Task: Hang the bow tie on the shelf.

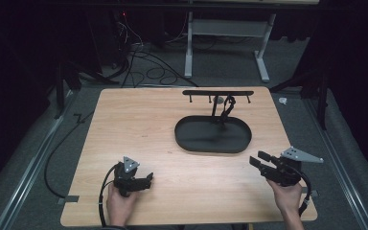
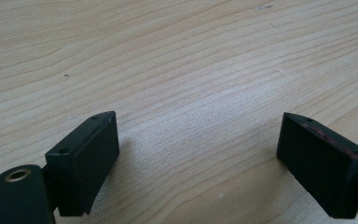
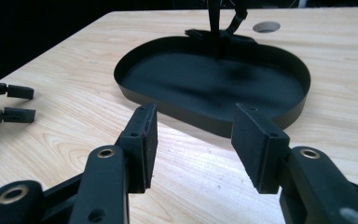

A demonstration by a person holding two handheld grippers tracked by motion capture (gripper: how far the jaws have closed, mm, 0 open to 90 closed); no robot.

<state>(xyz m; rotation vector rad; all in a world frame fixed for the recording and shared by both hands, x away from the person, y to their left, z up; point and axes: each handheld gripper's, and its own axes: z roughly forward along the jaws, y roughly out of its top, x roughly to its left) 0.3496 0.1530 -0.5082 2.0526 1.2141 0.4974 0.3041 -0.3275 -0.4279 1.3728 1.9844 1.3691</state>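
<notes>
Left claw (image 1: 146, 180) low over the bare table (image 1: 139, 124), jaws wide apart, empty, likely parked at ready. Black oval tray (image 1: 213, 134) with hook stand (image 1: 218, 93) sits centre-far. Right claw (image 1: 258, 159) also apart, empty, aimed at the tray.

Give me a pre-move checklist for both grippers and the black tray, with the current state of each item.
1. Left gripper jaws open, nothing between them: ok.
2. Right gripper jaws open, nothing between them: ok.
3. Black oval metal tray lies flat on the light wooden table: ok.
4. Tray floor free of loose items: ok; the black T-shaped hook stand rises at its far side.
5. Right gripper pointed at the tray, apart from its near rim: ok.
6. What hangs from the stand's bar, a dark loop: cannot tell what it is.
</notes>
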